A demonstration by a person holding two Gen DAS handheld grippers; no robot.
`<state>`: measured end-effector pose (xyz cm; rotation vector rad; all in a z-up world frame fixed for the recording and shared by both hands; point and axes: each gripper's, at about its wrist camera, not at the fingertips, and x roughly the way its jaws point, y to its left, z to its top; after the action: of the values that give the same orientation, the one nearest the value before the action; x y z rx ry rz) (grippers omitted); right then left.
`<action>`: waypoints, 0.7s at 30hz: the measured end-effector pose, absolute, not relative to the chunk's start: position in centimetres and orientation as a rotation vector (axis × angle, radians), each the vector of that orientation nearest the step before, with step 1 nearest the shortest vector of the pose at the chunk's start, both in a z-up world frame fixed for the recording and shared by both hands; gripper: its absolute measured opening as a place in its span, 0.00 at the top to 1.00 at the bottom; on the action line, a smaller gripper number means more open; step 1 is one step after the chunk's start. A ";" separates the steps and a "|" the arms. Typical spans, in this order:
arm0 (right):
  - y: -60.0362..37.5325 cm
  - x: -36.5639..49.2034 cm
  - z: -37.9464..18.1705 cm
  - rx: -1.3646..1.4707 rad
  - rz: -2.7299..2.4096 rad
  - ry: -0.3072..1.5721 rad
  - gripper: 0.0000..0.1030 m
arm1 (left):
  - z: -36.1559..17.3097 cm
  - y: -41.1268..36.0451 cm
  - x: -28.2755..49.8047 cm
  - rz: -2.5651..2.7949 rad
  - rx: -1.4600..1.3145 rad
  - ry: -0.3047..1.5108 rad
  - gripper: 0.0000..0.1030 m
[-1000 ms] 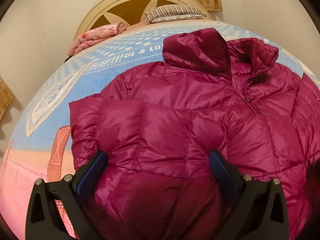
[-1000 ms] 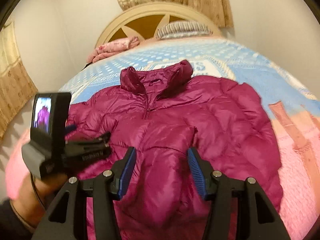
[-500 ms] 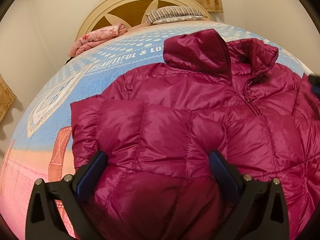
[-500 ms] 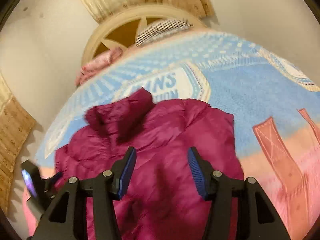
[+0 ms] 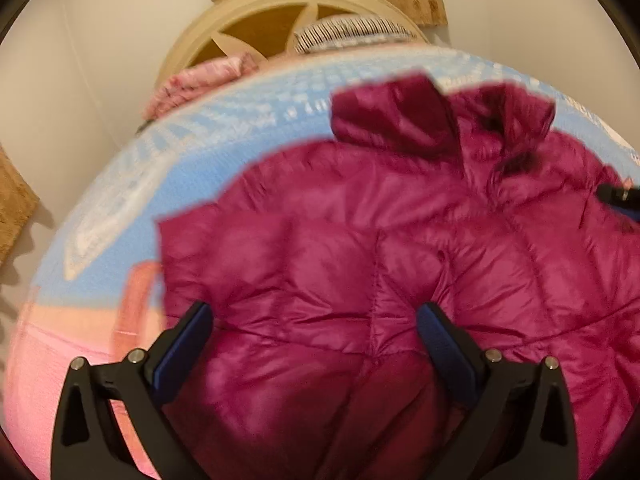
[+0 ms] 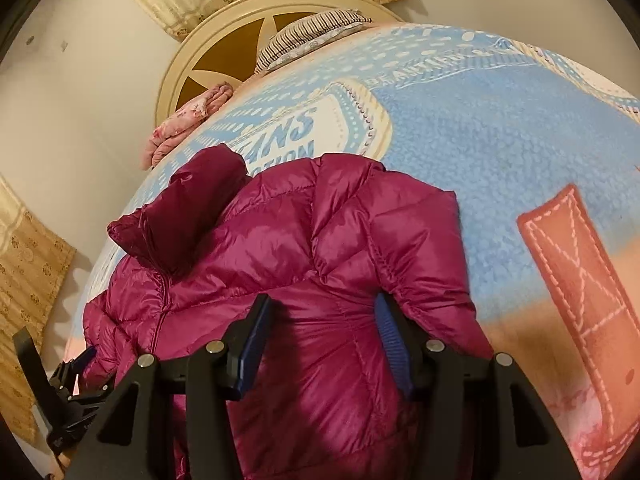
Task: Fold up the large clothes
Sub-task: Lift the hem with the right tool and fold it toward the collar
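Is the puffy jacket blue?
No, the puffy jacket is a shiny magenta-purple; the blue you see is the blanket under it.

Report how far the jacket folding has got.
Done: the magenta puffer jacket lies spread on the bed blanket, and its left sleeve looks folded across the front. In hand: the right gripper, open, straddles the other sleeve. The left gripper is open too. Left: the remaining folds.
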<state>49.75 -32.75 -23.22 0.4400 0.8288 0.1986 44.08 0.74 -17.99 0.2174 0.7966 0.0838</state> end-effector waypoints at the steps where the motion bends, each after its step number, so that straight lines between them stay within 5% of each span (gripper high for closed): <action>1: -32.8 49.8 -23.3 0.449 0.203 0.822 0.47 | -16.4 0.6 43.3 0.087 0.211 0.750 0.00; 6: -33.6 49.1 -23.2 0.492 0.217 0.795 0.47 | -11.7 -2.5 41.2 -0.033 0.193 0.656 0.00; 14: -30.7 49.5 -19.6 0.241 0.171 0.827 0.47 | -19.3 -6.3 42.5 -0.137 0.275 0.806 0.00; 21: -27.0 57.6 -13.8 0.205 0.245 0.851 0.46 | -19.3 -4.2 43.1 -0.197 0.112 0.835 0.00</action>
<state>57.64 -26.97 -13.85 0.2046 0.8513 0.2447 43.12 -4.20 -19.30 0.1124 0.8347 -0.1971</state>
